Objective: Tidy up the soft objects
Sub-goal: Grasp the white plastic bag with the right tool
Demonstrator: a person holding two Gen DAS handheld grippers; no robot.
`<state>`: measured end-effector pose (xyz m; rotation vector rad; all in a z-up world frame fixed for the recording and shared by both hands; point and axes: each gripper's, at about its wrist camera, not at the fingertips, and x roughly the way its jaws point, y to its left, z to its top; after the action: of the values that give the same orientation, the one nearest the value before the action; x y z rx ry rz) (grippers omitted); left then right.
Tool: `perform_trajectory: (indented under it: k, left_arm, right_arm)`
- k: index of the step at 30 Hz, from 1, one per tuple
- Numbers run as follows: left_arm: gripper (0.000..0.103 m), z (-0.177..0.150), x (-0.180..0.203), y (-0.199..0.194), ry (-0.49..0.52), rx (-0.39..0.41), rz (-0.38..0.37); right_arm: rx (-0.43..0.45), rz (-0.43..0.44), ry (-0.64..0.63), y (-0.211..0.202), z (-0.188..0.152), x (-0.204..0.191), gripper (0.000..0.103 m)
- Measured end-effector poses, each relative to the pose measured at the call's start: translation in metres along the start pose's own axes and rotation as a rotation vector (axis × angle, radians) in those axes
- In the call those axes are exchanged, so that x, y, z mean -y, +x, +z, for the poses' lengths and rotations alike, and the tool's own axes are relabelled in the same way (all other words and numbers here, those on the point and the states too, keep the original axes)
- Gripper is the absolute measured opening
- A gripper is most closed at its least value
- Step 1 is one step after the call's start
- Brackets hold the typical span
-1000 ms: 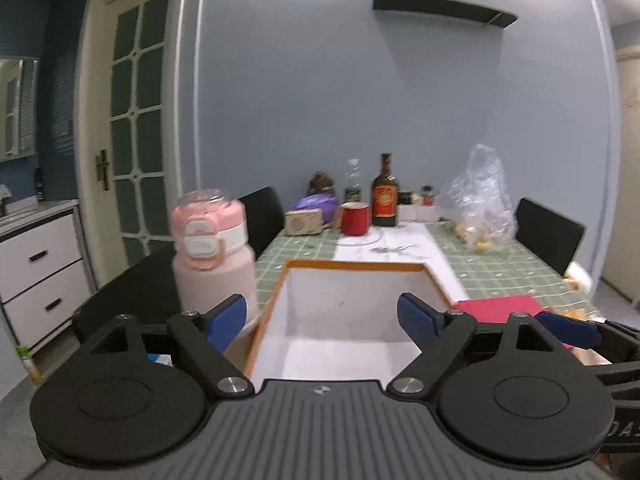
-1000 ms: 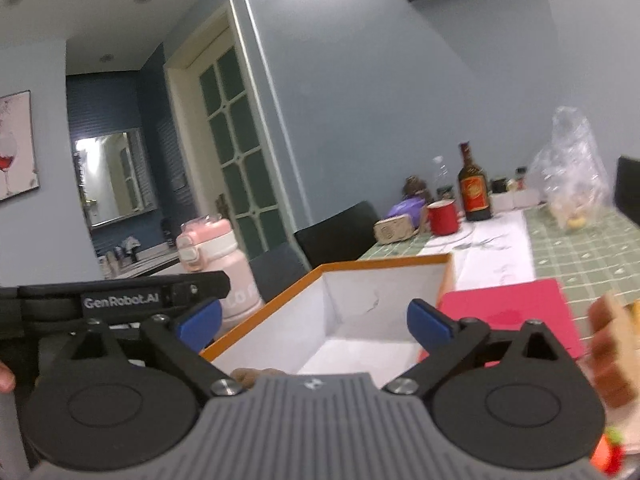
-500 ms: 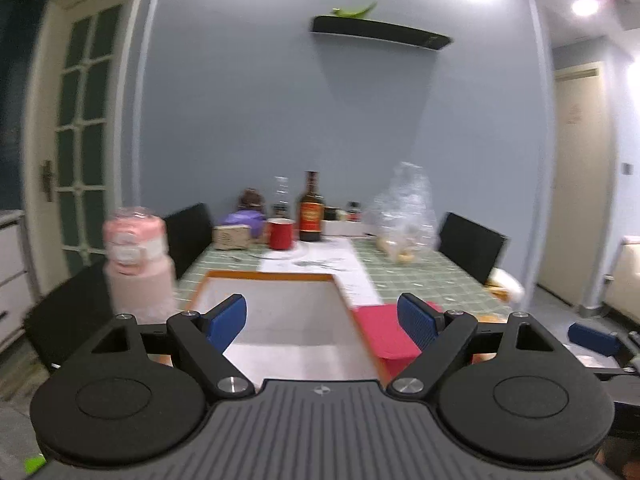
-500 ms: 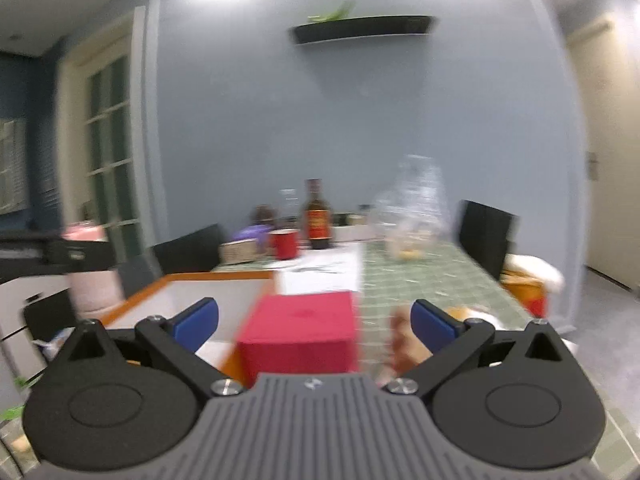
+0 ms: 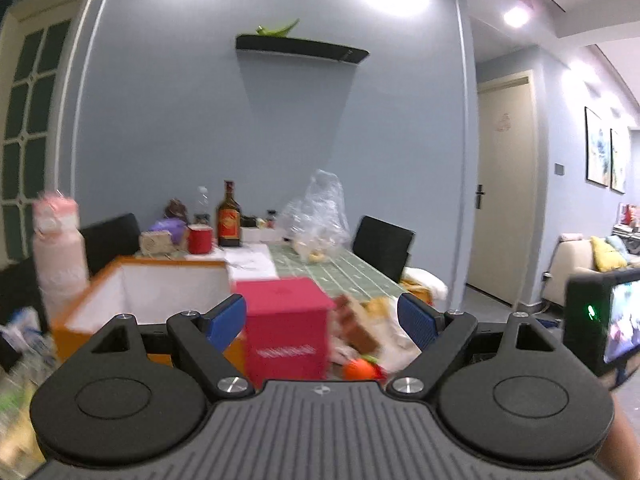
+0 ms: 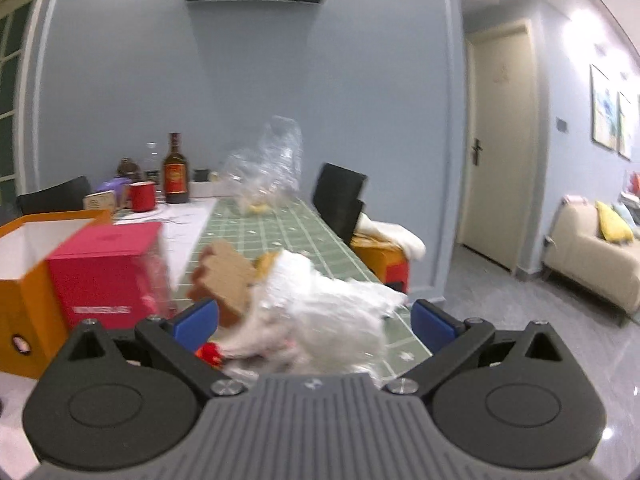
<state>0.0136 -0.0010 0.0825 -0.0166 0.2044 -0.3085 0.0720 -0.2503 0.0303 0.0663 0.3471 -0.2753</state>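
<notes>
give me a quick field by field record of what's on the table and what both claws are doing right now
left claw: open, holding nothing
right claw: open, holding nothing, aimed at the soft pile
storage box: orange outside, white inside, open top
red box: beside the storage box
soft pile: white plastic bag, bread toy, small red piece
far end of table: brown bottle, red mug, clear bag
pink bottle: left of the storage box
</notes>
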Motion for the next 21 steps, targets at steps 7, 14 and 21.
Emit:
perform_trajectory:
  k: [7, 14, 21]
  left_arm:
    - [0.1, -0.042, 0.029, 0.054, -0.003, -0.155, -0.126]
    - [0.1, -0.076, 0.044, 0.085, 0.068, -0.158, -0.104]
    - [0.1, -0.094, 0.046, 0.096, 0.042, -0.235, -0.098]
  right_arm:
    - [-0.091, 0.001, 0.129, 0.033, -0.015, 0.04, 0.1]
    - [-0.151, 0.088, 0.351, 0.065, -0.031, 0.057, 0.1]
    - [-0.047, 0.034, 0.004, 0.062, -0.033, 0.009, 0.1]
